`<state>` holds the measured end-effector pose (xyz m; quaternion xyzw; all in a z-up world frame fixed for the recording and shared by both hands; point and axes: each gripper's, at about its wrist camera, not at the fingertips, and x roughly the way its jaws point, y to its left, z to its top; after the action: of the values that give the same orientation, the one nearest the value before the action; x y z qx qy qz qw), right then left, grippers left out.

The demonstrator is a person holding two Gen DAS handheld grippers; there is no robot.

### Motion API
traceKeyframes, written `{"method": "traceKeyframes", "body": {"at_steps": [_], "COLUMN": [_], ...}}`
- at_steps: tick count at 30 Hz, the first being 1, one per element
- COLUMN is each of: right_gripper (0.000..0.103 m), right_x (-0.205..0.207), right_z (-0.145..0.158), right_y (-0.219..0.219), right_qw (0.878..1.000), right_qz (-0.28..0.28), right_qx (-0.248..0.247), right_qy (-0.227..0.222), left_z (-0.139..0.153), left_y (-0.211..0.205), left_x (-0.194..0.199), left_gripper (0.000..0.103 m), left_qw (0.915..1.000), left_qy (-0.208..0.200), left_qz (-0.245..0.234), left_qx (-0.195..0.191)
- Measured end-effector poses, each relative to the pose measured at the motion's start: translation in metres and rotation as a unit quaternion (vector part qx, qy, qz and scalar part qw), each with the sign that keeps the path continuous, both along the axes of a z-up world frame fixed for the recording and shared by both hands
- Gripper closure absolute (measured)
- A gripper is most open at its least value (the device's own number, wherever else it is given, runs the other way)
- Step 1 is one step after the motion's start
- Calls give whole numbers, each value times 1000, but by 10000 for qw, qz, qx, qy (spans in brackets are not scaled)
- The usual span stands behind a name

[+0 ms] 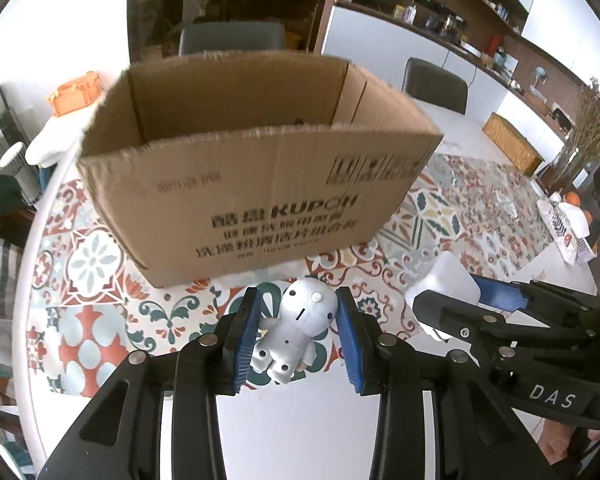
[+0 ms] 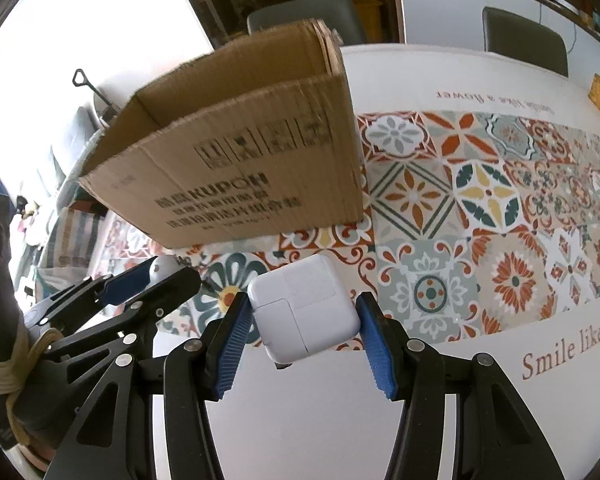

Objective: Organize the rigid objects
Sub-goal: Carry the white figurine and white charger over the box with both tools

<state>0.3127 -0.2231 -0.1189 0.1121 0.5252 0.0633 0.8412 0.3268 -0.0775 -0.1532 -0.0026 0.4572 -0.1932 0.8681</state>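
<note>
- The left gripper (image 1: 297,322) has its blue ribbed pads closed on a small white plastic robot figurine (image 1: 296,326), which hangs between them clear of the table, just in front of the box.
- The right gripper (image 2: 302,320) clamps a white square plastic power adapter (image 2: 304,312) across its flat sides; its jaws stand somewhat wider than the left's because the block is broader.
- The open-topped brown corrugated cardboard box (image 1: 260,184) stands on the round table with a patterned tile-print cloth (image 2: 480,200), just beyond both held things.
- The step in hand looks like carrying both pieces over the near wall and into the box.
- To do it well, each piece should clear the ragged near rim before moving forward, since a snag could tilt the light box.
- The two grippers sit close side by side, so going in one after the other would avoid a knock.
- Release should come low inside the box, so the hard pieces do not drop and bounce.
- The box front reads "KUPOH" in bold, with Chinese lines around it, too blurred to read.
- The cloth border reads "Smile like a", cut off at the frame edge, and repeats upside down on the far side.
- The right gripper's body bears "DAS", seen in the left wrist view.
</note>
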Motion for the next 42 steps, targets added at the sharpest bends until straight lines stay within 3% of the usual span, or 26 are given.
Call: {"method": "traceKeyframes", "body": {"at_steps": [24, 42], "right_gripper": [49, 49], "right_x": [-3, 34], "right_z": [96, 140], "right_y": [16, 28], "right_qw": [9940, 9863], "right_qz": [323, 502], "right_qx": [46, 92], "right_qy": [-1040, -1570], "left_z": [105, 151], "left_y": [26, 36], "left_x": [-16, 18], "left_gripper": [65, 65], "left_qw": [9943, 9891], "left_qy": [-993, -1353], "left_qz": [389, 572], "left_qx": [-54, 104]}}
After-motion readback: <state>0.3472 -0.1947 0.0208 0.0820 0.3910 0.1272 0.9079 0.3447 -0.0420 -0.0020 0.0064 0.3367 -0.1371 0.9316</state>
